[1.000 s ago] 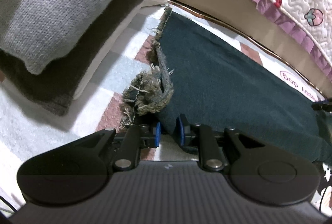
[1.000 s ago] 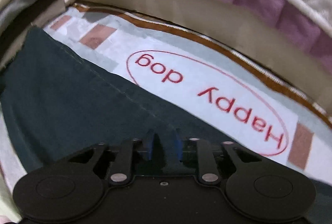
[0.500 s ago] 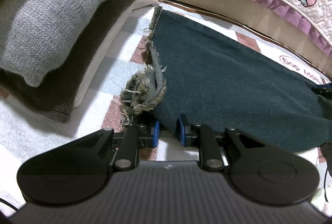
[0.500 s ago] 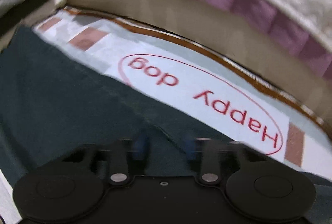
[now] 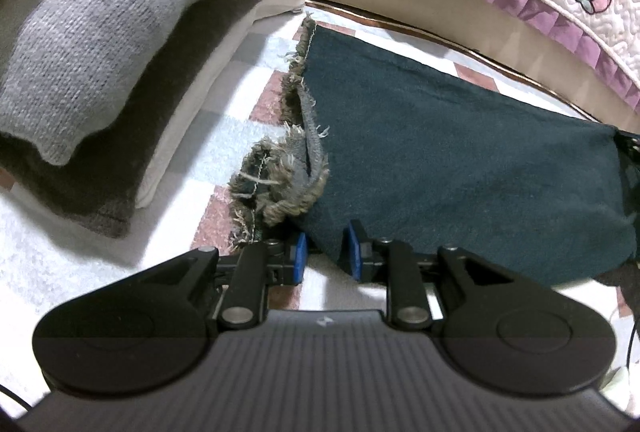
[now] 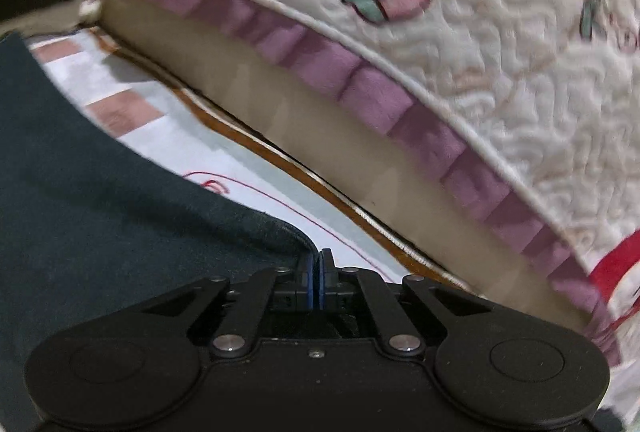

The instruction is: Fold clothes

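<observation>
Checked mat (image 5: 208,136) underlies the dark trouser leg (image 5: 460,168), stretching lengthwise rightward from its frayed hem (image 5: 280,184); left gripper (image 5: 324,252) is opening around its near edge. Beside the quilt (image 6: 480,52), right gripper (image 6: 318,284) pinches the cloth's edge.

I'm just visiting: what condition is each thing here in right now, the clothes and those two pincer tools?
Dark green garment: spread flat, frayed hem bunched.
Folded sweaters: stacked beside it.
Left gripper: jaws opening, garment corner between them.
Right gripper: shut, pinching the garment's edge.
Quilt: draped over the bed's edge.
</observation>
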Action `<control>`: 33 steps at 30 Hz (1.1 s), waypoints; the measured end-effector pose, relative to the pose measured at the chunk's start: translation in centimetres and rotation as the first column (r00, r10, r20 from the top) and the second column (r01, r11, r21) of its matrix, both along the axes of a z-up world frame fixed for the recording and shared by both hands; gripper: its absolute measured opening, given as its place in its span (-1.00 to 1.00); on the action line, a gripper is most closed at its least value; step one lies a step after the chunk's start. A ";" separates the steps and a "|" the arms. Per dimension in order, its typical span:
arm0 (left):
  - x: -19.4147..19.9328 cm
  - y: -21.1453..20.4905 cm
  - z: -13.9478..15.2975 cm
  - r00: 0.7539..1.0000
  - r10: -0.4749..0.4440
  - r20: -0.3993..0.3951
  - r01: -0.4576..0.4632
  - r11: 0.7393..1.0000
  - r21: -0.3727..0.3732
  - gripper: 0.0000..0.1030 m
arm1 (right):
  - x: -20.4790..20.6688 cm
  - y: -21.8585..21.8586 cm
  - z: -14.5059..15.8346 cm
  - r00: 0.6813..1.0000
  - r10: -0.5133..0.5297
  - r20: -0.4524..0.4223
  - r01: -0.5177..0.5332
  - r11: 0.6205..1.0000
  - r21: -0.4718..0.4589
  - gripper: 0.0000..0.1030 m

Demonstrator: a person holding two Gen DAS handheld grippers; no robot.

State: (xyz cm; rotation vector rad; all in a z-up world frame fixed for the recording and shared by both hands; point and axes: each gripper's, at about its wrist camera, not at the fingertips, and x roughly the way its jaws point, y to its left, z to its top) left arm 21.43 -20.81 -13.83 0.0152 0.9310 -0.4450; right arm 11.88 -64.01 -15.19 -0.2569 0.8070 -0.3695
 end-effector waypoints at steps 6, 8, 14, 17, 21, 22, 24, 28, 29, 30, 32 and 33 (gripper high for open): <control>0.9 1.3 -0.3 0.999 0.029 -0.041 -0.032 0.997 -0.076 -0.56 | 0.3 -1.3 -1.9 0.998 -0.062 -0.033 0.064 0.995 0.074 -0.89; 1.2 1.7 -0.3 0.998 0.051 -0.049 -0.055 0.994 -0.098 -0.56 | -0.7 -1.7 -0.8 0.992 -0.126 0.002 0.125 0.986 0.110 -0.64; 1.4 1.4 0.2 0.997 0.056 0.044 -0.053 0.997 -0.059 -0.63 | -9.8 -0.4 3.0 0.946 -0.276 0.171 0.199 0.909 0.367 -0.27; 1.8 1.3 0.1 0.996 0.071 0.061 -0.067 0.996 -0.059 -0.67 | -13.8 1.2 1.6 0.967 -0.224 0.123 0.153 0.893 0.423 -0.28; 1.7 1.1 0.0 0.993 0.069 0.094 -0.067 0.998 -0.022 -0.67 | -18.1 -1.6 -1.4 0.891 -0.453 -0.009 0.447 0.876 0.180 -0.69; 1.6 0.8 -0.1 0.992 0.063 0.111 -0.064 0.998 0.002 -0.64 | -19.6 -3.1 -1.6 0.848 -0.530 -0.006 0.525 0.840 0.136 -0.70; 1.2 0.4 -0.1 0.989 0.054 0.139 -0.060 0.997 0.041 -0.60 | -22.4 -5.8 -1.2 0.782 -0.623 0.020 0.618 0.778 0.115 -0.84; -0.6 0.1 1.9 0.981 0.041 0.190 -0.058 0.995 0.084 -0.48 | -26.7 -8.1 0.7 0.749 -0.658 0.076 0.638 0.747 0.185 -0.27; -1.3 0.1 2.7 0.978 0.030 0.206 -0.047 0.996 0.078 -0.38 | -27.7 -8.4 1.1 0.733 -0.674 0.091 0.652 0.734 0.187 -0.13; -1.9 -0.1 3.7 0.976 0.013 0.219 -0.027 0.998 0.060 -0.35 | -29.2 -8.8 1.5 0.716 -0.689 0.111 0.658 0.720 0.223 -0.13; -3.5 -0.9 5.6 0.972 -0.020 0.236 0.018 1.000 0.012 -0.34 | -32.5 -10.5 2.0 0.669 -0.729 0.144 0.652 0.668 0.359 -0.03; -4.1 -1.8 6.2 0.970 -0.048 0.237 0.051 0.999 -0.007 -0.34 | -34.3 -11.5 2.0 0.634 -0.758 0.154 0.650 0.630 0.424 0.03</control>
